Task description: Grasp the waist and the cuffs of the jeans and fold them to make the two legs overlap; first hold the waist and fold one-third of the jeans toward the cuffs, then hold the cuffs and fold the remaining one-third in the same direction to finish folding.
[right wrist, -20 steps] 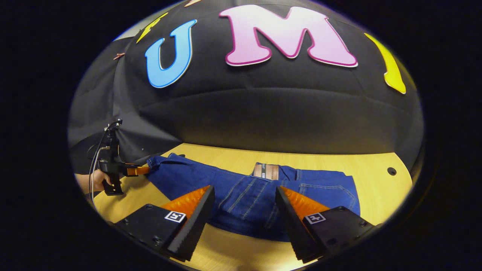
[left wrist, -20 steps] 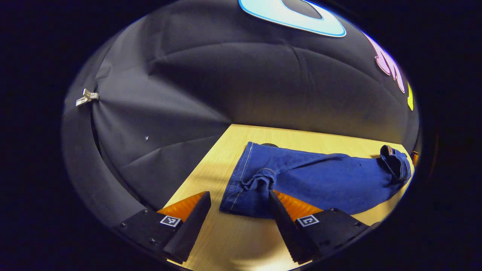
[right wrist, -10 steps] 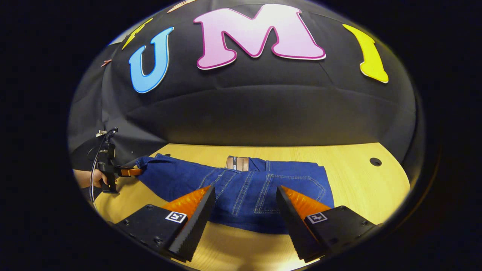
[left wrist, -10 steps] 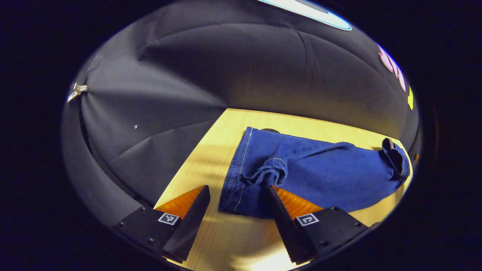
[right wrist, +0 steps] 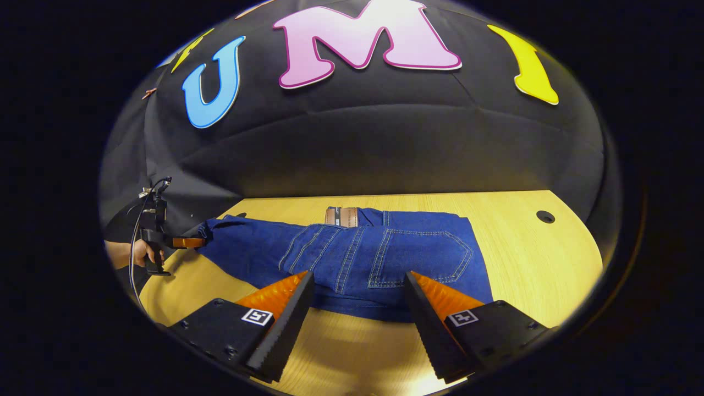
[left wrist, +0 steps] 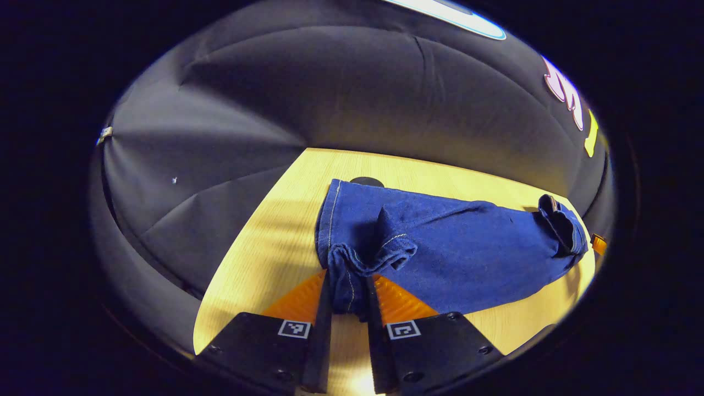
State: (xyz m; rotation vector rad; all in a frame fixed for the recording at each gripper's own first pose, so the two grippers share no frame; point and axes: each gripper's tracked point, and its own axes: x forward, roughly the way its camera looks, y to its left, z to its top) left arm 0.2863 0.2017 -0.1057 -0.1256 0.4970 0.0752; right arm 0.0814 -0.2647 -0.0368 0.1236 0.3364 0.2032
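Note:
Blue jeans [left wrist: 467,253] lie lengthwise on the wooden table [left wrist: 264,247], legs overlapped. In the left gripper view my left gripper [left wrist: 347,297] is shut on the bunched cuffs [left wrist: 352,269], which are pinched between both fingers; the waist [left wrist: 561,228] lies far off at the right. In the right gripper view my right gripper [right wrist: 357,300] stands open just before the near edge of the seat of the jeans [right wrist: 385,258], with a back pocket [right wrist: 423,256] and a brown waist patch [right wrist: 341,215] visible. The left gripper [right wrist: 181,242] shows at the far cuff end, held by a hand [right wrist: 124,254].
The black cloth wall [right wrist: 385,148] rises directly behind the table. A small round hole [right wrist: 545,216] sits in the tabletop to the right of the waist, another hole [left wrist: 367,181] just behind the cuffs. Bare wood [right wrist: 352,352] lies in front of my right gripper.
My left gripper moved in and shut on the cuffs, bunching the denim. My right gripper shifted closer to the seat of the jeans, staying open.

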